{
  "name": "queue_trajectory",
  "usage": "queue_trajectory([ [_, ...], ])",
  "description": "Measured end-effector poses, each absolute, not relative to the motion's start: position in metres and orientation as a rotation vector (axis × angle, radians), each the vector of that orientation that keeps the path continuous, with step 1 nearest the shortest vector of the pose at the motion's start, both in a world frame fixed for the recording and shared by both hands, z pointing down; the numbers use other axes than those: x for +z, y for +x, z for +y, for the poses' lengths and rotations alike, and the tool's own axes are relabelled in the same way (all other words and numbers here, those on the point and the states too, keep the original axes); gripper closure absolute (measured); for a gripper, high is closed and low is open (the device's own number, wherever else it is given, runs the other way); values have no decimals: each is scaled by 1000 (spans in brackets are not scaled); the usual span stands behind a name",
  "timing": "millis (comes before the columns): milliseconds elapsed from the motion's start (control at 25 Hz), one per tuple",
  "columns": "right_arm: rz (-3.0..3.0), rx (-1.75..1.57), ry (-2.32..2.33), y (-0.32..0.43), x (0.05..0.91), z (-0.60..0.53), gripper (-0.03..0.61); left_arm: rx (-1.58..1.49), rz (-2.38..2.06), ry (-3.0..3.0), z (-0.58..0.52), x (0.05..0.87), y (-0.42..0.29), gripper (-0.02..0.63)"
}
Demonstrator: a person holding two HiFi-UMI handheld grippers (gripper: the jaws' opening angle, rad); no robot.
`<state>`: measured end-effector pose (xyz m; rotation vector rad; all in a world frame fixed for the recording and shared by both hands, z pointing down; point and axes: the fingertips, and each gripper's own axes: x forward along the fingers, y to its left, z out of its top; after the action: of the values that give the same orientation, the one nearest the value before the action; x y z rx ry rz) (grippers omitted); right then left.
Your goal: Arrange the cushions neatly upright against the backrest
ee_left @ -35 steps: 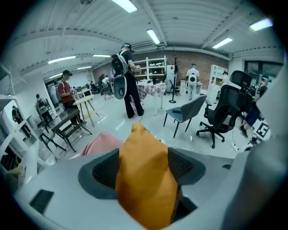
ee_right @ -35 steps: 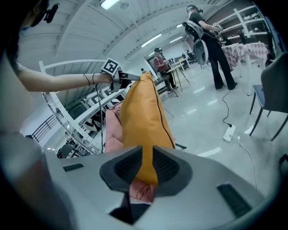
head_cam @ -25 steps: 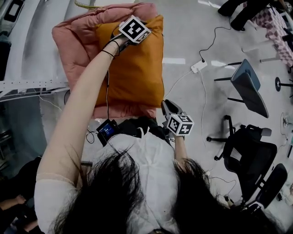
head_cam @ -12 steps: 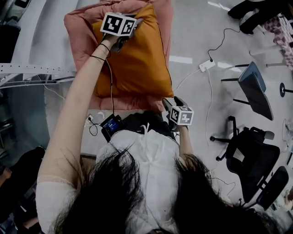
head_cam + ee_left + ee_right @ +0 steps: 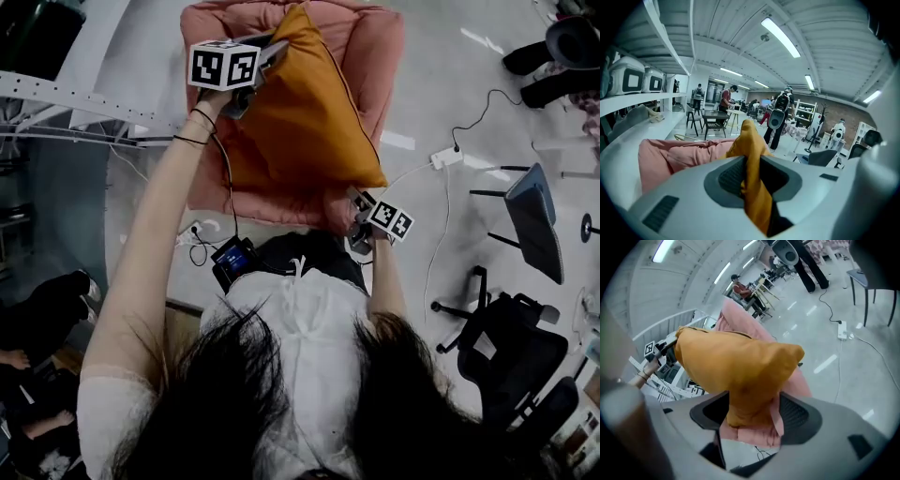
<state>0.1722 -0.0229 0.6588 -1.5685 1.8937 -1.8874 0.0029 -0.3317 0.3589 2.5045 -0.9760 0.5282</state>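
Orange cushion [image 5: 300, 122] sits pinched in the just-tightened left tongs [image 5: 268, 52]; right tongs [image 5: 359, 202], just opened wide, straddle its lower corner.

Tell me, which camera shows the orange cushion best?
The head view: nearly the whole orange cushion shows, over the pink cushion. The left gripper view shows only a corner; the right gripper view, one end close up.

The orange cushion [image 5: 305, 122] is plain mustard; the seat [image 5: 375, 56] salmon pink; the left marker cube [image 5: 223, 66] and right marker cube [image 5: 392, 220] black-and-white squares; the floor [image 5: 441, 94] pale grey.
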Motion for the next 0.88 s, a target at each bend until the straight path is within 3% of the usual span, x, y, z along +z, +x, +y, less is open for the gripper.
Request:
queue_trajectory([
  [240,1900,-1763,-1586,171,653,-75,273,433,-1066,2442,-326,358,-53,511],
  [400,2003,-1730,-1596,159,640,-98,436,334,-1108,2414,-315,354,-81,514],
  [520,2071,-1695,-1590,154,625,-106,500,311,-1166,2401,-307,348,-102,514],
  [880,2196,-1372,-1505,161,521,-153,529,218,-1373,2248,-284,344,-201,522],
])
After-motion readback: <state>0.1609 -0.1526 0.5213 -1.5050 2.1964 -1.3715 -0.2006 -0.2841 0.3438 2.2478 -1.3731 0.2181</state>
